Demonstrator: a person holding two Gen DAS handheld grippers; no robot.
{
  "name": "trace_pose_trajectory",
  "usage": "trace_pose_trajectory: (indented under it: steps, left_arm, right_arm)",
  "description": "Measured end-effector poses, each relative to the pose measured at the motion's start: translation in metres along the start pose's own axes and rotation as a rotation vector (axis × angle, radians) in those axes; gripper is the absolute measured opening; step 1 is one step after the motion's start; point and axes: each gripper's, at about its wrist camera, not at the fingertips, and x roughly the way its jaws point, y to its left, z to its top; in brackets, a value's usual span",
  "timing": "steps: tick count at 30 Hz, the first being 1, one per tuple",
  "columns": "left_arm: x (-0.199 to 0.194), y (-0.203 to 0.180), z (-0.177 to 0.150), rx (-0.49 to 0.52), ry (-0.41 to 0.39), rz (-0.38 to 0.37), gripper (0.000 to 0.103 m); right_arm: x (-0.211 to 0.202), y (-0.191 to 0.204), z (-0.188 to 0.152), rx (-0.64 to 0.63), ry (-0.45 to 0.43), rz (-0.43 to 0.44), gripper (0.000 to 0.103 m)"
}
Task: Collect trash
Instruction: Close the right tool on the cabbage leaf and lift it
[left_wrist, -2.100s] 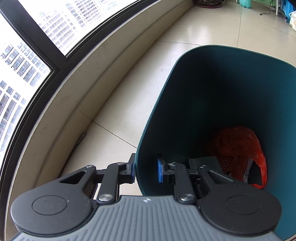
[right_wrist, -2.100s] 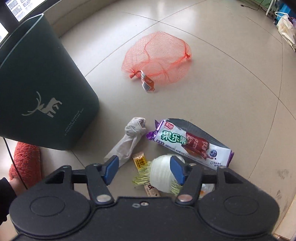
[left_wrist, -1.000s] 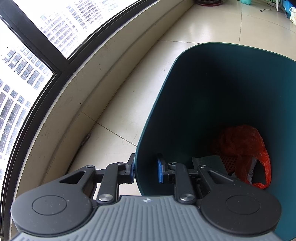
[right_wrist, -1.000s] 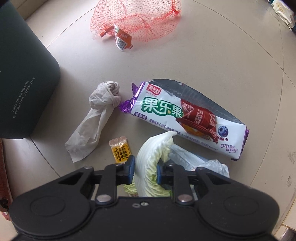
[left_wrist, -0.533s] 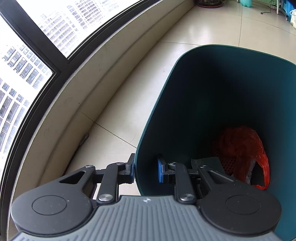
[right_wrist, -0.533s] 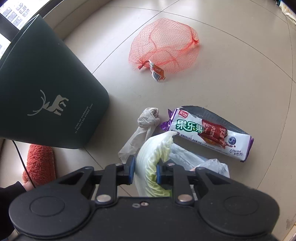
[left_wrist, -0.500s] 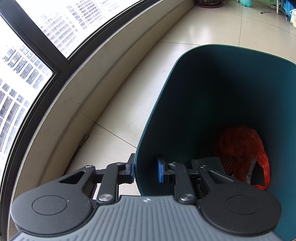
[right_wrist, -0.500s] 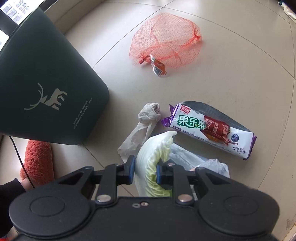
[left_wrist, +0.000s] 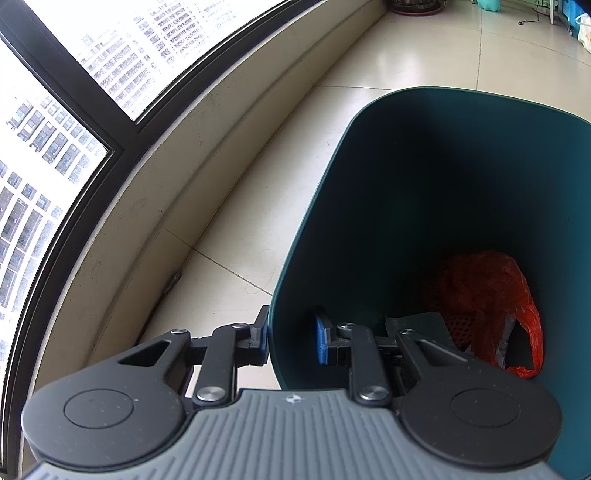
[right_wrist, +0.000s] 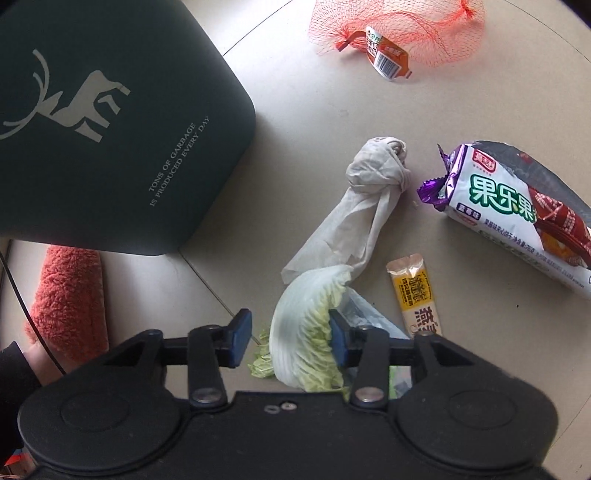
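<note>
The cabbage leaf (right_wrist: 306, 328) is seen between the fingers of the right gripper (right_wrist: 291, 338), low in the right wrist view, with its pale rib against the right-hand finger and a clear gap left beside the other. The fingers are opening, so the leaf is no longer pinched and appears to lie loose against a clear plastic bag (right_wrist: 365, 314) at its 3 o'clock. The leaf is judged light, limp at the frilled green edge, stiffer along the white rib and probably damp and slippery; a hold is best taken across the thick rib, since the thin edge would likely tear or fold away.

At the leaf's 12 o'clock a twisted tissue (right_wrist: 364, 206) lies on the floor (right_wrist: 314, 110), touching or overlapping the leaf tip. It is judged very light and soft, and could be taken at the knotted end. At 2 o'clock a small yellow sachet (right_wrist: 415, 291) is seen lying flat, and beyond it a purple and white snack wrapper (right_wrist: 517, 214), crinkly and light. Far off at 1 o'clock an orange net bag (right_wrist: 402, 33) is spread out.

The green bin (right_wrist: 110, 122) stands at 10 o'clock. Its near wall (left_wrist: 291, 332) is gripped by the closed fingers of the left gripper (left_wrist: 291, 341), and an orange plastic bag (left_wrist: 491, 302) is seen inside.
</note>
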Motion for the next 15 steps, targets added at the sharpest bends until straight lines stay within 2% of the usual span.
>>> trace_pose_trajectory:
  steps: [9, 12, 13, 15]
  left_arm:
    - [0.001, 0.003, 0.002, -0.003, 0.002, -0.002, 0.023]
    - [0.001, 0.002, 0.002, -0.002, 0.002, 0.0, 0.023]
    - [0.001, 0.002, 0.001, -0.002, 0.001, -0.001, 0.023]
    - [0.001, 0.002, 0.001, 0.0, 0.0, -0.001, 0.023]
  right_arm:
    - [-0.022, 0.012, 0.013, -0.011, -0.051, 0.062, 0.056]
    - [-0.01, 0.014, 0.015, -0.017, -0.014, 0.041, 0.054]
    - [-0.004, 0.017, 0.013, -0.029, -0.003, 0.032, 0.051]
    - [0.005, 0.022, 0.011, -0.045, 0.002, -0.01, 0.031]
